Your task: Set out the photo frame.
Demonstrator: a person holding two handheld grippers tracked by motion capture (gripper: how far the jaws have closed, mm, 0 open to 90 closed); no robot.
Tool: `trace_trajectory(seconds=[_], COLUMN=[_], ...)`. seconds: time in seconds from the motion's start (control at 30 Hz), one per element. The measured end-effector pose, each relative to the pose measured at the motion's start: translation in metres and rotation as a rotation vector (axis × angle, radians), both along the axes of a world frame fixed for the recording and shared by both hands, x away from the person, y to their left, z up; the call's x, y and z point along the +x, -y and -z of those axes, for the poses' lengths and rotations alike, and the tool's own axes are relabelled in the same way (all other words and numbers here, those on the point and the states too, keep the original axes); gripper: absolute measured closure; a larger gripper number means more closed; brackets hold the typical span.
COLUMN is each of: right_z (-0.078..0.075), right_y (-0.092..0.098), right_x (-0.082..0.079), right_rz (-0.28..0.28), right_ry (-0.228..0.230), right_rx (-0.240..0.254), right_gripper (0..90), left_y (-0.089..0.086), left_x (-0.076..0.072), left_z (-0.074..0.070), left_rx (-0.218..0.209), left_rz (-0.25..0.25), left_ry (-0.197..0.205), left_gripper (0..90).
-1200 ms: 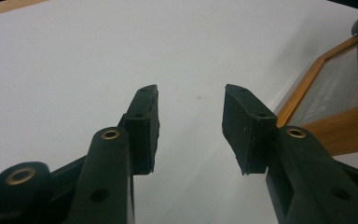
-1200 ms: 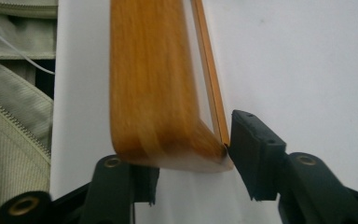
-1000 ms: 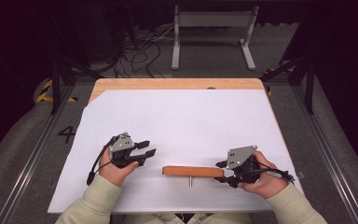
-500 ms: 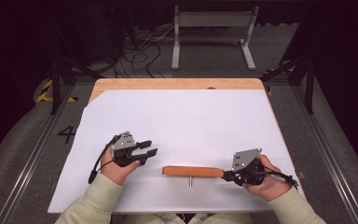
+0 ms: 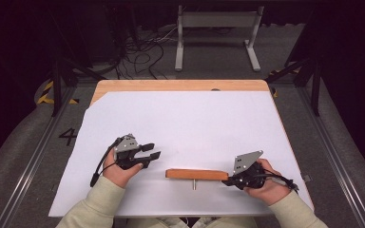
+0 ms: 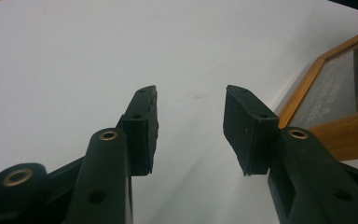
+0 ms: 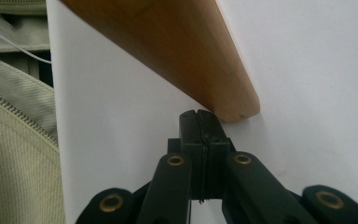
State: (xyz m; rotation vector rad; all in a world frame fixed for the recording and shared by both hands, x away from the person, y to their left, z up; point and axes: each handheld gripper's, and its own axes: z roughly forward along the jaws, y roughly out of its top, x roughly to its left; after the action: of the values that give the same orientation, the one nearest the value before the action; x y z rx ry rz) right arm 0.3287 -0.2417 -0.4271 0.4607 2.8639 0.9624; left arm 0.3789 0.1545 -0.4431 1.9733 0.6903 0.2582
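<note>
From the high view, a flat wooden picture frame with an orange-brown border [image 5: 197,174] stands on edge near the front of the white-covered table [image 5: 190,123], a small metal peg below it. The right gripper [image 5: 229,180] sits at the frame's right end; the left gripper [image 5: 155,151] rests apart to the left, jaws pointing right.

In the left gripper view, the jaws stand roughly half open with nothing between them, and the frame's glazed face [image 6: 340,88] shows.

In the right gripper view, the jaws have just been closing and are pressed together on nothing, tips just below the frame's rounded corner [image 7: 233,100]. The step seems to be nudging or steadying the frame; next, gripping would call for reopening around its edge.
</note>
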Motion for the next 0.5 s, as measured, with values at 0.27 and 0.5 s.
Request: trace_trajectory(seconds=[0.27,0.5], right_z=[0.005,0.01], right_y=[-0.003,-0.001], right_x=[0.001,0.005], right_rz=[0.009,0.062], right_ry=[-0.032,-0.071], right_rx=[0.014,0.037], right_gripper=[90.0,90.0], left_y=[0.0,0.0], left_x=[0.0,0.0], left_z=[0.0,0.0], left_rx=[0.003,0.002], left_rz=[0.002,0.002], left_ry=[0.002,0.004], left_gripper=[55.3,55.2])
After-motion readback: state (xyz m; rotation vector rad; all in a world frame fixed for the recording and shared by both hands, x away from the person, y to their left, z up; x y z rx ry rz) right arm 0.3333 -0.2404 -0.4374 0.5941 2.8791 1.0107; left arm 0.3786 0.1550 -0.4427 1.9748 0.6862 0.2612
